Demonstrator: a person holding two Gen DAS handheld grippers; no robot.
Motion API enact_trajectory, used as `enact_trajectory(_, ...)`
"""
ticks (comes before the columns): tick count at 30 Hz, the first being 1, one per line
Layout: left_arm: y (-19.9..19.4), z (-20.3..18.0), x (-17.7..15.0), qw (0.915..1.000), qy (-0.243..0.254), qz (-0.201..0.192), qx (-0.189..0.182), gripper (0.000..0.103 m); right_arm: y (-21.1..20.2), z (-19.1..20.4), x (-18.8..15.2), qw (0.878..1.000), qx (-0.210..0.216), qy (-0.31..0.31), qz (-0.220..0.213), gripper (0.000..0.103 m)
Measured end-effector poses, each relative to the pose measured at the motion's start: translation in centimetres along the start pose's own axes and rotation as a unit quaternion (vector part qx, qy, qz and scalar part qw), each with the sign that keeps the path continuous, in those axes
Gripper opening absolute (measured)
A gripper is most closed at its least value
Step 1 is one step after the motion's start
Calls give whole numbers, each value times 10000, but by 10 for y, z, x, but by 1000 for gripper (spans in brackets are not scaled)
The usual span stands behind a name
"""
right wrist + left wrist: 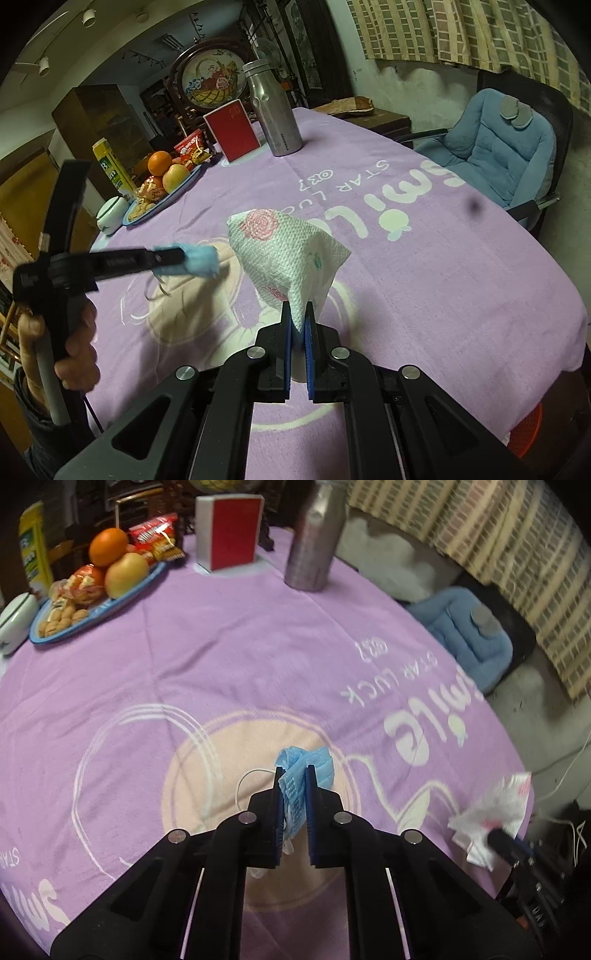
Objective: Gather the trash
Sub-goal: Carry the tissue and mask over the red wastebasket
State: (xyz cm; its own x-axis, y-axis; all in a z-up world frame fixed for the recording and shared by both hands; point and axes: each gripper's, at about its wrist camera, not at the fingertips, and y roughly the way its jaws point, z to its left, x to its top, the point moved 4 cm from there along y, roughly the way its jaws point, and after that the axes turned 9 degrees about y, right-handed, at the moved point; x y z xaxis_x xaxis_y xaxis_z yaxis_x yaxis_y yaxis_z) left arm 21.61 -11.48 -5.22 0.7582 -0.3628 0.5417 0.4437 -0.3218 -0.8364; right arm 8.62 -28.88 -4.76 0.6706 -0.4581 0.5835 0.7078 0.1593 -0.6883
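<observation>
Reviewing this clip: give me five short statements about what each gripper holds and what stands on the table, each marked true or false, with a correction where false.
1. The left gripper is shut on a crumpled blue face mask. True.
2. The right gripper is open and holds nothing. False: it is shut on a white paper napkin printed with pink roses.
3. A metal bottle stands upright on the purple tablecloth. True.
4. The blue plate holds only nuts. False: it also carries an orange, an apple and snack packets.
5. The red box lies flat on the cloth. False: it stands upright beside the bottle.
</observation>
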Motion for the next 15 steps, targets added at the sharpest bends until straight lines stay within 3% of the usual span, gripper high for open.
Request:
enact_trajectory(7, -15, -41, -2, 9981, 524, -332, -64, 11, -16, -12, -6, 9997, -213, -22, -145, 7)
enact_trajectory(15, -17, -112, -25, 9906, 1347, -209, -98, 11, -50, -38, -12, 9985, -385, 136, -357, 7)
